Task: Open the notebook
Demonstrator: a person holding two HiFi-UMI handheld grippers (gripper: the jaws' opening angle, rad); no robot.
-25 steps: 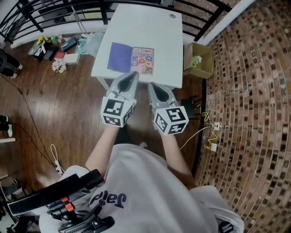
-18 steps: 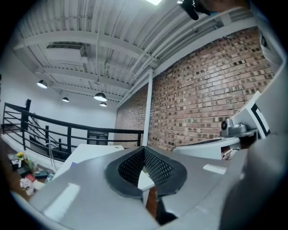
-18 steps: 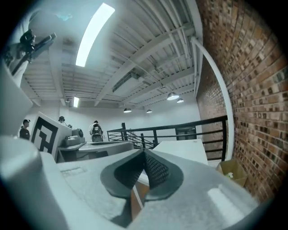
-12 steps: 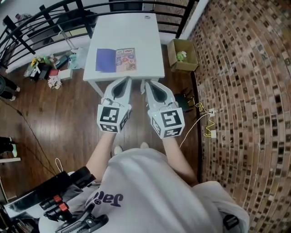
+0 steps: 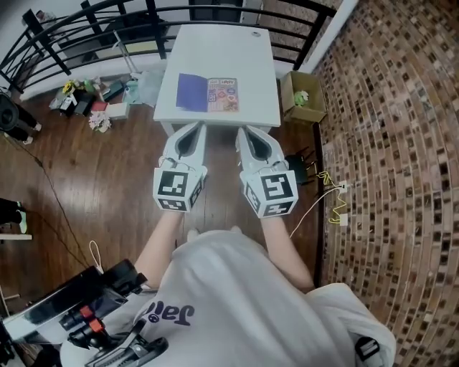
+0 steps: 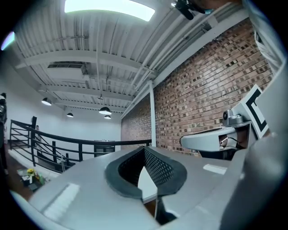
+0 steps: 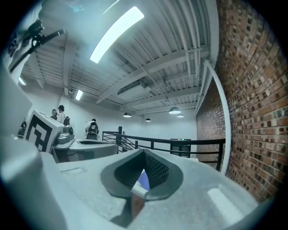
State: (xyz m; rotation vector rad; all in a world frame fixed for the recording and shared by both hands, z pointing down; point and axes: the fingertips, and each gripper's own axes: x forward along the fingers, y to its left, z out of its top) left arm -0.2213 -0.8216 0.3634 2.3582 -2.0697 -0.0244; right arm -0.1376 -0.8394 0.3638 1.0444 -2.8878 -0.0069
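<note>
Because my own jaws fill the middle of each gripper view, the notebook (image 5: 208,94) is nearly lost there. Past my right claw (image 5: 247,132) only a purple sliver shows through the slot behind the touching tips, and past my left claw (image 5: 194,127) just a strip of white table (image 5: 244,57). Both claws are closed tip to tip, with nothing in them. In the head view the notebook lies flat ahead of both claws, purple half on the left, printed half on the right, the print too small to read. My tips reach the table's near edge, though I cannot tell how high above it. Beyond my right claw stand a cardboard box (image 5: 305,97) and the brick wall (image 5: 387,143). A black railing (image 5: 86,21) closes the far side.
</note>
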